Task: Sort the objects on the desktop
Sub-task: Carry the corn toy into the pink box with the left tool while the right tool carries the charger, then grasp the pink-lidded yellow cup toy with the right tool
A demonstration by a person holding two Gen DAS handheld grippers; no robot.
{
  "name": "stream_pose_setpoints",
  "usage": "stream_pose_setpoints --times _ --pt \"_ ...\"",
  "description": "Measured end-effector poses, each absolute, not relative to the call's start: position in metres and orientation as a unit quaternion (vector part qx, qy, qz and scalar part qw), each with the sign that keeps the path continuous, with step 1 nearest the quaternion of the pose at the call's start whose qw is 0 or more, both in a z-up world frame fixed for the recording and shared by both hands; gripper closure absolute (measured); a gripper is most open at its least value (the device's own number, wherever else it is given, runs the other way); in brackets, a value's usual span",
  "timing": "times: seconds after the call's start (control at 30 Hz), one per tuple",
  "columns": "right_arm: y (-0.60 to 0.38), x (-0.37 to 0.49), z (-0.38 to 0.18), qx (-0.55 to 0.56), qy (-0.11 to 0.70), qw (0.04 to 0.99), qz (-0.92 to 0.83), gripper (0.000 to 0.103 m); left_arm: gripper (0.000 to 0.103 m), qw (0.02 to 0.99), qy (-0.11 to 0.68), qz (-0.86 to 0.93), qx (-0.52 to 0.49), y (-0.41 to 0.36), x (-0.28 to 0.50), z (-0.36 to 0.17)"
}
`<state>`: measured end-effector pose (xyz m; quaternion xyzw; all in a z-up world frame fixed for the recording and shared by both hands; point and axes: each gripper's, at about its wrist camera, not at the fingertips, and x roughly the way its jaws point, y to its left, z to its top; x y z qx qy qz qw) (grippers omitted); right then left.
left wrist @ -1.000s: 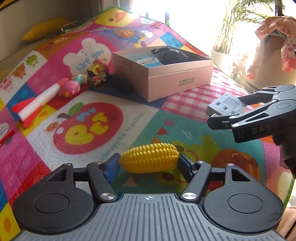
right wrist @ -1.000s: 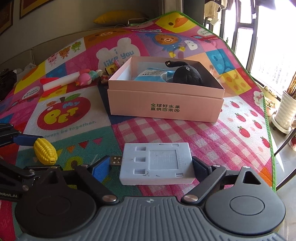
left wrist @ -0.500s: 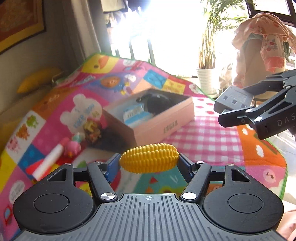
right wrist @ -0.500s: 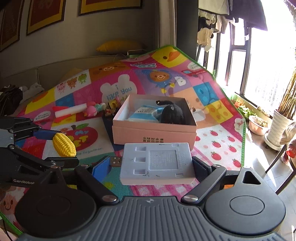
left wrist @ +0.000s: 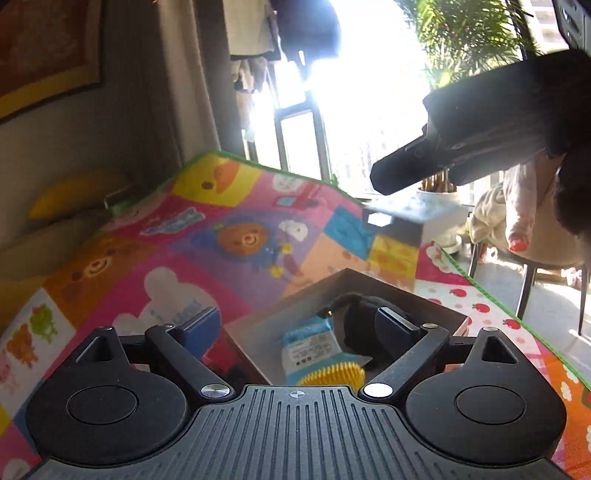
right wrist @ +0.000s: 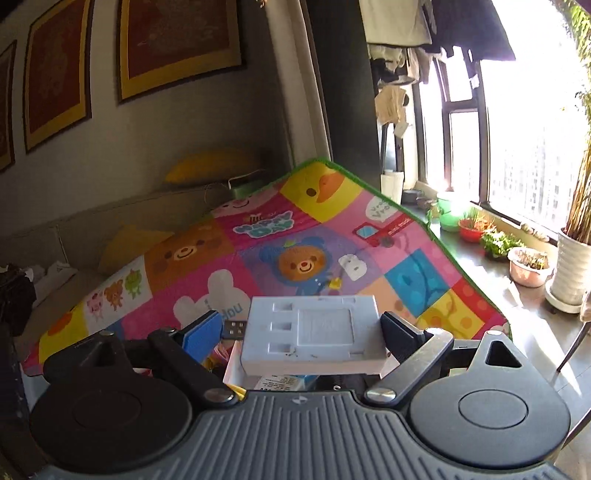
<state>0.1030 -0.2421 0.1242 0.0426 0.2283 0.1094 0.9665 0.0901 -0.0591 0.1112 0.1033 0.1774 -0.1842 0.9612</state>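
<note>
1. Corn toy [left wrist: 328, 373]: seen only in the left wrist view. It is in the pink box [left wrist: 255, 332], over the blue packet [left wrist: 306, 347] and beside the black plush [left wrist: 360, 325]. Its near side is hidden by the gripper body. Long axis runs left-right across the view.
2. Left gripper [left wrist: 297, 323]: jaws have just been opening and stand spread wide above the box, with nothing between them.
3. Grey module [right wrist: 314, 332]: the right wrist view shows it flat face up, between the fingers of the right gripper [right wrist: 299, 328]. Long axis spans finger to finger. Its USB plug [right wrist: 235, 328] points left, at the blue pad.
4. Both ends of the module look level with the pads. Cannot tell whether the pads press on it.
5. Left wrist view adds a side look: the right gripper is a dark, blurred shape at upper right, with the module blurred just under its finger, above the far side of the box.
6. Right wrist view shows only a sliver of the box and packet below the module.
7. Surface: cartoon play mat [left wrist: 240, 240] in bright squares, draped up over a sofa [right wrist: 110, 221] with a yellow cushion [right wrist: 214, 166].
8. Room: 3 framed pictures [right wrist: 181, 40] on a grey wall, hanging clothes [right wrist: 399, 26], a sunlit window [right wrist: 532, 129], and potted plants [right wrist: 528, 266] on the sill.
</note>
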Motion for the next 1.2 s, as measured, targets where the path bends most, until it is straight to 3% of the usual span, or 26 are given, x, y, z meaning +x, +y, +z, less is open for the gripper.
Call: stream_pose_setpoints --times 0.27,0.6,0.7,0.73,1.1,1.17,1.2 --pt "-0.23 0.139 0.075 0.024 0.281 0.955 0.086 0.007 0.002 0.948 0.272 -0.128 0.104 0.018 0.061 0.05" --pt "-0.147 0.162 0.063 -0.031 0.315 0.942 0.113 0.008 0.001 0.946 0.312 -0.068 0.047 0.076 0.067 0.015" --pt "-0.093 0.177 0.059 -0.109 0.307 0.937 0.125 0.029 0.001 0.947 0.31 -0.075 0.026 0.083 0.065 0.012" --pt "-0.077 0.183 0.057 -0.126 0.305 0.935 0.133 0.031 0.001 0.949 0.305 -0.077 0.017 0.086 0.063 0.013" --pt "0.026 0.273 -0.021 -0.256 0.36 0.893 0.091 0.032 0.0 0.947 0.304 -0.082 -0.059 0.106 0.064 0.01" --pt "0.023 0.276 -0.026 -0.242 0.393 0.882 0.095 0.056 0.0 0.948 0.301 -0.086 -0.051 0.104 0.063 0.01" --pt "0.02 0.274 -0.027 -0.234 0.41 0.876 0.102 0.061 0.0 0.949 0.299 -0.09 -0.044 0.102 0.062 0.011"
